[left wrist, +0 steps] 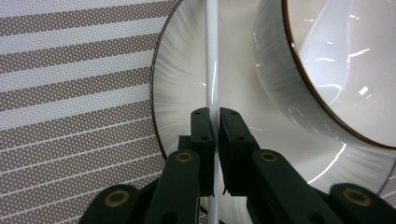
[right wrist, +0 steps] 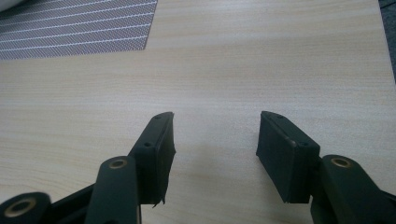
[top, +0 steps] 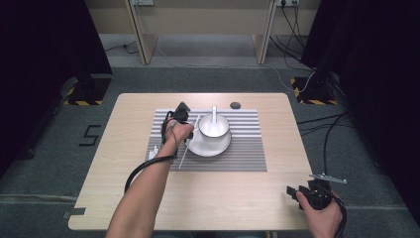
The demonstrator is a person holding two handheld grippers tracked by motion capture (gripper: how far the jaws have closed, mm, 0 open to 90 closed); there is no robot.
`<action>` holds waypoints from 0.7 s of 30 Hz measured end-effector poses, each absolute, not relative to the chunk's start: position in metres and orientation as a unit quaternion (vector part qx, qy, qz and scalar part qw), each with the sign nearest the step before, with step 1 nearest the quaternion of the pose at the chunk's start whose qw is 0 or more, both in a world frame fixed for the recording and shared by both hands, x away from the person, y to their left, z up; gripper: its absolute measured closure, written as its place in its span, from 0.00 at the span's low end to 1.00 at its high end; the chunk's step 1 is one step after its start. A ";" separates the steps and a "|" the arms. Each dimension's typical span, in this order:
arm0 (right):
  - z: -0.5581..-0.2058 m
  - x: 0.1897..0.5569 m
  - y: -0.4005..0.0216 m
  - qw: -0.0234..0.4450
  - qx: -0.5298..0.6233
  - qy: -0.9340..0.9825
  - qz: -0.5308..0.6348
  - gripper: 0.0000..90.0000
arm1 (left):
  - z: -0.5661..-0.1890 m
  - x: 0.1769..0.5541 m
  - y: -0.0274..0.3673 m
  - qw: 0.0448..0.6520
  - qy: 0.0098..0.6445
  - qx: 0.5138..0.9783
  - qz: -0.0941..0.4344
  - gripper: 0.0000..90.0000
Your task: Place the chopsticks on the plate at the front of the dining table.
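Chopstick pinched beside the bowl
Left hand-held gripper (left wrist: 215,122) clamps a white chopstick (left wrist: 211,60), lower end hidden; right hand-held gripper (right wrist: 215,140) spread over the tabletop (right wrist: 261,60).

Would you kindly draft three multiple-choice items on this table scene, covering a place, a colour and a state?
1. Where does the bowl stand?
A. on the plate
B. on the bare table
C. on the floor

2. What colour is the chopstick?
A. red
B. white
C. black

3. How does the right gripper stand?
A. shut on a spoon
B. shut on nothing
C. open over bare wood

Answers: 1 A, the bowl sits on the plate on the striped mat. 2 B, the stick in the left gripper is glossy white. 3 C, its jaws stand wide apart over the table.
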State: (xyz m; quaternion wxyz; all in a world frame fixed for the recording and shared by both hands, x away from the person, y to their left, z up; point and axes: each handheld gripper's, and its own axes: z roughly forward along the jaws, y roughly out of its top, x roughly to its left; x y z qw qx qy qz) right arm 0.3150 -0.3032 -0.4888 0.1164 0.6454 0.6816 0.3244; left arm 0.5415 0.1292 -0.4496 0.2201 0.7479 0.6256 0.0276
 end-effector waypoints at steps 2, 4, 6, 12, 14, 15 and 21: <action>-0.489 0.315 -0.303 0.116 0.645 0.682 0.324 0.52 | -0.450 0.541 0.129 0.221 0.627 0.746 0.027 0.94; -0.489 0.315 -0.302 0.115 0.646 0.682 0.324 0.52 | -0.450 0.542 0.128 0.222 0.627 0.746 0.028 0.94; -0.489 0.315 -0.302 0.115 0.646 0.682 0.323 0.52 | -0.450 0.542 0.128 0.223 0.626 0.747 0.030 0.94; -0.489 0.315 -0.303 0.116 0.645 0.683 0.323 0.52 | -0.451 0.541 0.126 0.227 0.623 0.748 0.037 0.94; -0.489 0.315 -0.303 0.116 0.645 0.683 0.323 0.52 | -0.450 0.541 0.126 0.227 0.622 0.748 0.041 0.92; -0.489 0.315 -0.303 0.116 0.646 0.683 0.322 0.52 | -0.450 0.540 0.126 0.226 0.621 0.750 0.041 0.88; -0.490 0.316 -0.303 0.116 0.644 0.685 0.321 0.52 | -0.439 0.536 0.128 0.229 0.606 0.760 0.053 0.74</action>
